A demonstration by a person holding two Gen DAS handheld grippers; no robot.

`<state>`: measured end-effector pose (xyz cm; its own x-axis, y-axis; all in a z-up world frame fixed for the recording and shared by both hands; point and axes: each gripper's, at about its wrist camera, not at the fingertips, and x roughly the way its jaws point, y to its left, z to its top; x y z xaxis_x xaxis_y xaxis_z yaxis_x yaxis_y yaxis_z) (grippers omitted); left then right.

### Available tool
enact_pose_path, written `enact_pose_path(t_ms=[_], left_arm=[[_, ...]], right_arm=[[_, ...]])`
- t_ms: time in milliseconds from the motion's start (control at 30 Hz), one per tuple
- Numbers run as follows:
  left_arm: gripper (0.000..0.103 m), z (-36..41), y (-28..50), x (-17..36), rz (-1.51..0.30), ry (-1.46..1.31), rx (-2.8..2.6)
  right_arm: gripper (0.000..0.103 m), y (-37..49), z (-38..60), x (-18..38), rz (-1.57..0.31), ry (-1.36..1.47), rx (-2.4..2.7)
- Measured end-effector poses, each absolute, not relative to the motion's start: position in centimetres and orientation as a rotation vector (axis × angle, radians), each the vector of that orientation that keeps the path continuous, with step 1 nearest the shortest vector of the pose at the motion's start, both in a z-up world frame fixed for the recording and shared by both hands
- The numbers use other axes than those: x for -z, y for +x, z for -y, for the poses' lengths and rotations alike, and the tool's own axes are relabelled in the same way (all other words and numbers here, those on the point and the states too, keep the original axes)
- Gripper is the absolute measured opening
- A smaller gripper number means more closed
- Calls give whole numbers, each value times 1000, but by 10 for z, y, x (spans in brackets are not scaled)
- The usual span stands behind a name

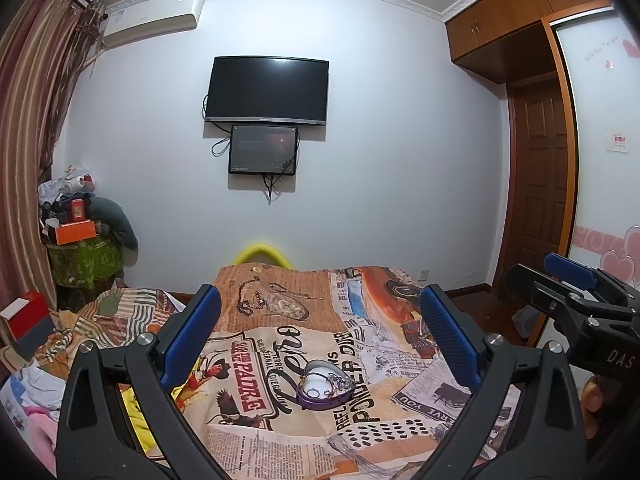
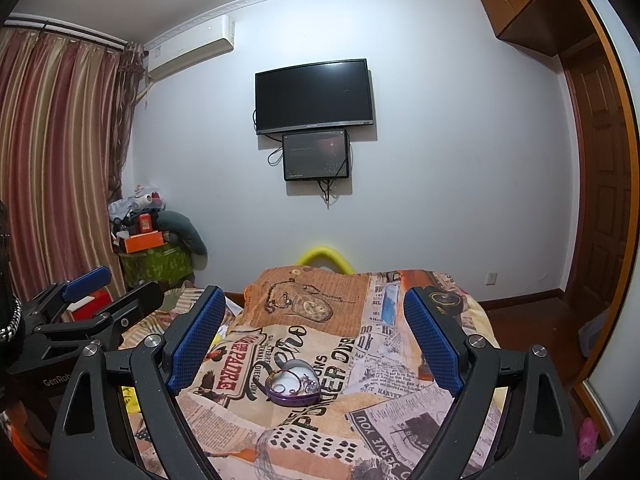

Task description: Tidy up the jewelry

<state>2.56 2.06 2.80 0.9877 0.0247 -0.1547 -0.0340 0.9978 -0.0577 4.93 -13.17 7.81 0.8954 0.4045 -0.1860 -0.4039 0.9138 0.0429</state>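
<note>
Left gripper (image 1: 320, 340) is hanging wide open, gripping nothing; right gripper (image 2: 316, 336) likewise spread apart and empty; both are hovering above the bed, side by side. Heart-shaped purple jewelry box (image 1: 325, 385) is sitting open on the newspaper-print bedspread (image 1: 280, 428), ahead of and between both sets of fingers, touching neither; jewelry (image 2: 298, 384) is lying tangled inside it; individual pieces too small to identify.

Wall-mounted television (image 1: 267, 90), smaller screen (image 1: 263, 150) below, perhaps an air conditioner (image 1: 154, 16).
</note>
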Motion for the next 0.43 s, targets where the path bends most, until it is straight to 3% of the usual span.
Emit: enact_pose_path(t_ms=[433], left_arm=[[102, -21, 31, -24, -166, -64, -23]], right_arm=[[89, 56, 134, -73, -213, 13, -416]])
